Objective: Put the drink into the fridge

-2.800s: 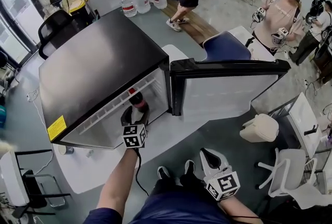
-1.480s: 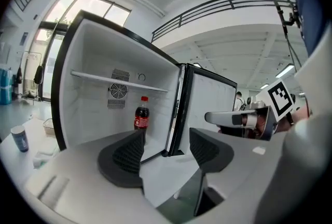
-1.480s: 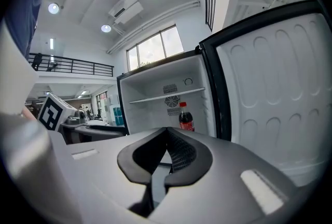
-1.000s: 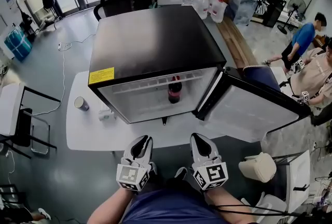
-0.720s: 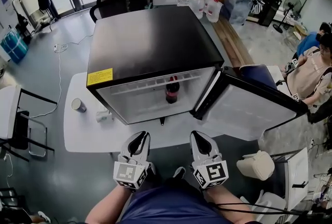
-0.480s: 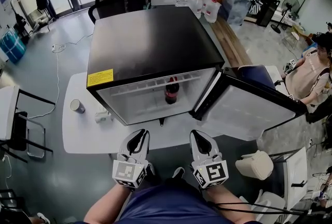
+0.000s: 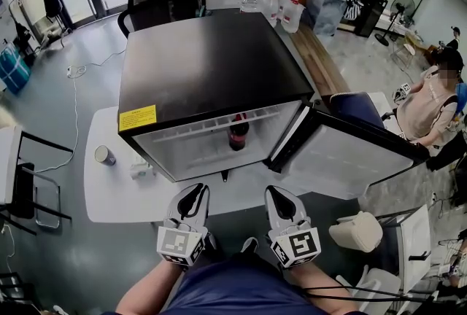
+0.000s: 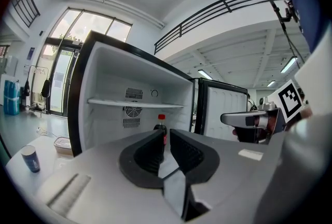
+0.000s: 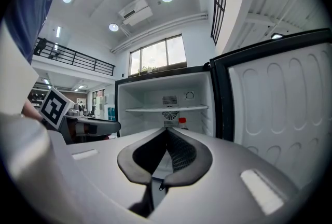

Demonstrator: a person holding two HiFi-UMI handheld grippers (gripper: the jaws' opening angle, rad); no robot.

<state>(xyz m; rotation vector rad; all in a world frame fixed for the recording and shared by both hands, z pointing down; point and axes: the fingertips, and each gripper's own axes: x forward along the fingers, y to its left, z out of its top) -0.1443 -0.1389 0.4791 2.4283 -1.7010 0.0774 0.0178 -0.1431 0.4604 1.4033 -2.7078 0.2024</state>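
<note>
A dark cola bottle [image 7: 237, 133] with a red cap stands upright on the floor of the open black mini fridge [image 7: 204, 65]. Its door [image 7: 350, 159] is swung out to the right. Both grippers are held low in front of the fridge, close to my body and well short of the bottle. My left gripper [image 7: 195, 192] is shut and holds nothing. My right gripper [image 7: 275, 193] is shut too, also empty. In the left gripper view the bottle [image 8: 161, 125] shows just beyond the jaw tips [image 8: 167, 137]. The right gripper view shows its red cap [image 9: 182, 121] past the closed tips [image 9: 167, 132].
The fridge sits on a white table [image 7: 109, 193] with a paper cup [image 7: 104, 154] and a small container [image 7: 140, 170] at its left. A white bin [image 7: 356, 231] and chairs stand to the right. A black office chair [image 7: 149, 4] and water jugs [image 7: 281, 9] are behind. A person [image 7: 430, 95] stands at far right.
My left gripper, earlier at the bottle inside the fridge, has let go and drawn back beside the right one. Over the last second both grippers stay put; the view shifts slightly.
</note>
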